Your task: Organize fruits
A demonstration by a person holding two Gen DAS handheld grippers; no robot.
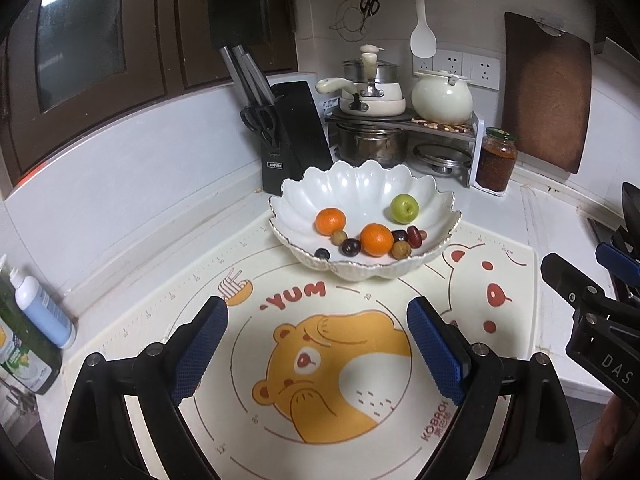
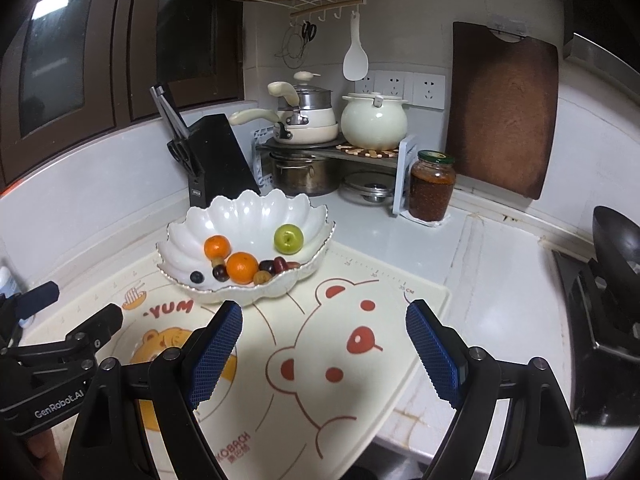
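A white scalloped bowl (image 1: 360, 188) stands at the far edge of the cartoon bear mat (image 1: 320, 360). It holds two oranges (image 1: 376, 239), a green apple (image 1: 404, 208) and several small dark and brown fruits (image 1: 351, 246). The bowl also shows in the right wrist view (image 2: 248, 212), with the oranges (image 2: 241, 267) and the apple (image 2: 288, 237). My left gripper (image 1: 318, 344) is open and empty over the mat, short of the bowl. My right gripper (image 2: 324, 352) is open and empty over the mat's right part, to the right of the left one.
A black knife block (image 1: 292, 136), a rack with pots (image 1: 372, 96) and a white kettle (image 1: 442, 98), a jar (image 1: 496, 160) and a wooden board (image 1: 546, 92) line the back wall. Bottles (image 1: 40, 312) stand at the left. A stove with a wok (image 2: 616, 248) is at the right.
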